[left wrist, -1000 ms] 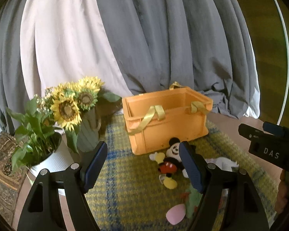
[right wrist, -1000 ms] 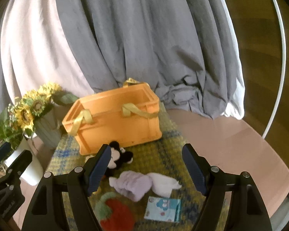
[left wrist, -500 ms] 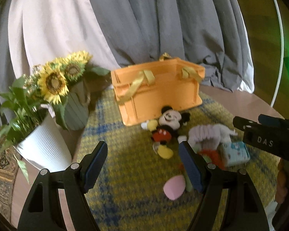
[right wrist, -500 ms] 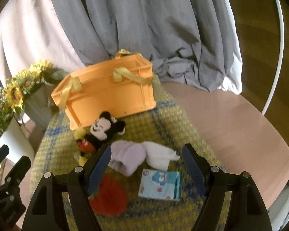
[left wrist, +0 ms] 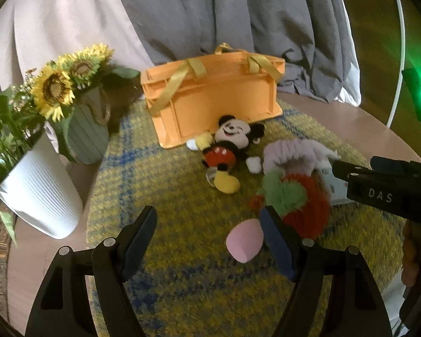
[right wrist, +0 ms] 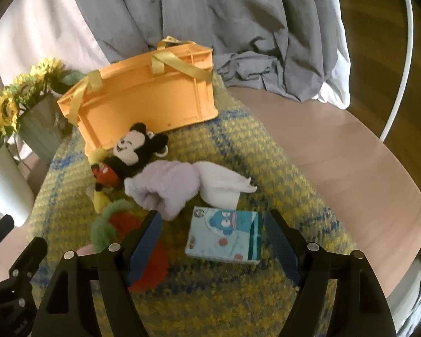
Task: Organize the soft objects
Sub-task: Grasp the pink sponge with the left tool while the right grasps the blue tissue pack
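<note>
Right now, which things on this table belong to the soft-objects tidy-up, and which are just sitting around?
Job:
orange bin
mouse plush
lilac cloth
white cloth
strawberry plush
pink sponge
tissue pack

Just lying about:
sunflower vase
white plant pot
grey curtain

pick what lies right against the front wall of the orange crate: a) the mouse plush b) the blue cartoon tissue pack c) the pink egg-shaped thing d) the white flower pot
a: the mouse plush lies with its head up against the orange crate, while the others sit apart from it.
</note>
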The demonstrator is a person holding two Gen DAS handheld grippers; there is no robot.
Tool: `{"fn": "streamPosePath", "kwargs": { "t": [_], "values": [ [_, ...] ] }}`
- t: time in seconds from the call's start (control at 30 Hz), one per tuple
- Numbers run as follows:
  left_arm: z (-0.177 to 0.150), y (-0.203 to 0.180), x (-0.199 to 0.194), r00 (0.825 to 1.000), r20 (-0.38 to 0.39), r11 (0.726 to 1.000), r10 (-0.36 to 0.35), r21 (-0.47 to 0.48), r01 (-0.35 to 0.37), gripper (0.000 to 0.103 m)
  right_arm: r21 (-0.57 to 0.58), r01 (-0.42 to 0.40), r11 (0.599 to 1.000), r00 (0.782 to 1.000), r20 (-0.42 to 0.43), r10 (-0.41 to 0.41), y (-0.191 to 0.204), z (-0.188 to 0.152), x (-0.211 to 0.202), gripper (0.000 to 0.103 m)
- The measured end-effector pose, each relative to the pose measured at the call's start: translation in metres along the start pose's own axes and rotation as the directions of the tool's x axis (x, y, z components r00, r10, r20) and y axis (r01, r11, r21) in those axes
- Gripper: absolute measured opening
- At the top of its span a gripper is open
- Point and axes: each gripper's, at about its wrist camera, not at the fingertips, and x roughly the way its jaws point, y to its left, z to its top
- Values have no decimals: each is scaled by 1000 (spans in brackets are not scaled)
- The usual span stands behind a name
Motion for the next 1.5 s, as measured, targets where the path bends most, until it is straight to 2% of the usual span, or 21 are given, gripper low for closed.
{"fn": "streamPosePath", "kwargs": {
  "t": [0.37, 0.67, 0.87, 0.93, 1.07, 1.23, 1.5],
  "values": [
    [-15, -9, 24, 995, -67, 997, -72, 8, 73, 69, -25, 16, 1000, 998, -61, -18, -3, -10, 21, 77],
    [-23, -10, 43, 988, -107, 994, -109, 1, 110, 55, -45, 26, 999, 996, -89, -30, -2, -15, 35, 77],
    [-24, -14, 49, 985, -105, 990, -138, -6, 138, 55, -45, 28, 999, 994, -105, -33, -4, -16, 43, 77],
    [-23, -15, 52, 982, -108, 987, -158, -12, 157, 51, -34, 19, 999, 993, -116, -23, -6, -16, 47, 77],
    [-23, -17, 54, 970, -115, 977, -213, -27, 211, 36, -35, 11, 999, 992, -122, -16, -7, -17, 49, 76],
    [-23, -18, 51, 970, -111, 977, -214, -40, 211, 35, -41, 11, 999, 993, -119, -15, -8, -17, 47, 75],
    [-13, -12, 33, 982, -64, 983, -178, -43, 176, 35, -57, -3, 998, 996, -87, -2, -4, -14, 32, 75]
  ]
}}
